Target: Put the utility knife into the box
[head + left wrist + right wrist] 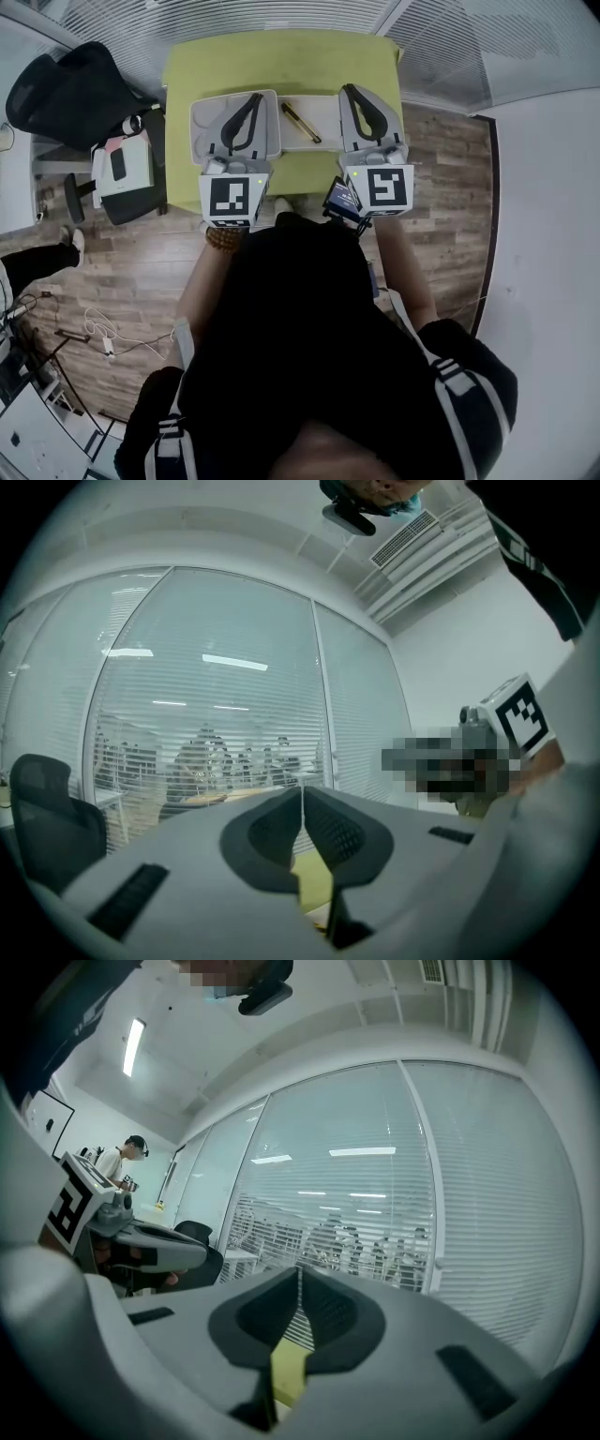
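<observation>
Utility knife (301, 122) between left gripper (254, 98) and right gripper (350, 92)

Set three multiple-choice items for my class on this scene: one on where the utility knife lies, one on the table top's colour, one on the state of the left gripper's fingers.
1. Where does the slim dark-and-yellow utility knife lie?
A. Beside the shallow grey box, between the left gripper and the right gripper
B. Inside that box
C. On the floor

2. What colour is the table top?
A. Red
B. Yellow-green
C. Blue

3. How do the left gripper's fingers stand?
A. Wide apart
B. Shut on the knife
C. Together, with nothing between them

Answers:
1 A: the head view shows the knife to the right of the box, not in it.
2 B: the head view shows a yellow-green surface.
3 C: the left gripper view shows the fingers meeting on nothing.
</observation>
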Action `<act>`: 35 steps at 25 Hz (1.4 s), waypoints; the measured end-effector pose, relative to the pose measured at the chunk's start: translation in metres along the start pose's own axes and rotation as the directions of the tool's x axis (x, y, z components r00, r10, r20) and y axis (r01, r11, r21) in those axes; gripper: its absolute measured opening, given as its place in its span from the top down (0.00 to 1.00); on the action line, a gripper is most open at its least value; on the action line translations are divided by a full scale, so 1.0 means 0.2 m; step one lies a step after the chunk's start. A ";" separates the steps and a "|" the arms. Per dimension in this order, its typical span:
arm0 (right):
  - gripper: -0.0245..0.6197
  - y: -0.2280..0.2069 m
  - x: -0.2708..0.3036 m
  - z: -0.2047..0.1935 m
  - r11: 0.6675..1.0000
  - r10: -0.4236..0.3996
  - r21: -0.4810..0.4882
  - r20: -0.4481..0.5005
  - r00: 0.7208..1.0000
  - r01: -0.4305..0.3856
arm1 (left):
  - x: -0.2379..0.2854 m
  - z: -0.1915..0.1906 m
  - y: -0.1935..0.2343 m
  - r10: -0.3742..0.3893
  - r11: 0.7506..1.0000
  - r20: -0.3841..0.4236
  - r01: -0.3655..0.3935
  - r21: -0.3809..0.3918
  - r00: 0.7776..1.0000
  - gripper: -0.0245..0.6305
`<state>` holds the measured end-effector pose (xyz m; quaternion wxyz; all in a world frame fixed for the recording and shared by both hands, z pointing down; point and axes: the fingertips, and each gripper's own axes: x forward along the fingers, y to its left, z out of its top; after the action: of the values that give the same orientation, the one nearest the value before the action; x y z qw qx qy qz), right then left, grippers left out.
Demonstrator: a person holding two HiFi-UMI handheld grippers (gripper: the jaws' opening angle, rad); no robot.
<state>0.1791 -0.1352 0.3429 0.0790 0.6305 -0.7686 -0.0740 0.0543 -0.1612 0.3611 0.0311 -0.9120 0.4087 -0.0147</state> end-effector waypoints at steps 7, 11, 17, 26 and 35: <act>0.95 0.00 -0.01 -0.05 1.000 -0.008 0.020 -0.028 1.000 0.008 | 0.01 0.00 0.01 0.008 1.000 0.004 -0.008 0.000 1.000 0.93; 0.95 -0.02 -0.04 -0.08 1.000 -0.012 0.022 -0.046 0.999 0.013 | 0.01 0.01 -0.02 0.010 1.000 0.006 -0.010 -0.003 1.000 0.93; 0.95 -0.01 -0.05 -0.14 0.999 -0.019 0.038 -0.074 0.997 0.022 | 0.01 -0.01 -0.02 0.017 1.000 0.003 -0.017 -0.011 1.000 0.93; 0.95 0.00 -0.04 -0.11 0.999 -0.005 0.033 -0.064 0.998 0.007 | 0.00 -0.03 -0.03 0.009 1.000 -0.006 -0.009 -0.016 1.000 0.93; 0.96 0.01 -0.07 -0.15 0.999 -0.011 0.039 -0.090 0.996 0.014 | -0.02 -0.03 -0.03 0.015 1.000 -0.006 -0.015 -0.015 1.000 0.93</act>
<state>0.1859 -0.1213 0.3716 0.1004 0.6394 -0.7616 -0.0311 0.0557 -0.1542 0.3671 0.0229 -0.9092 0.4155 -0.0142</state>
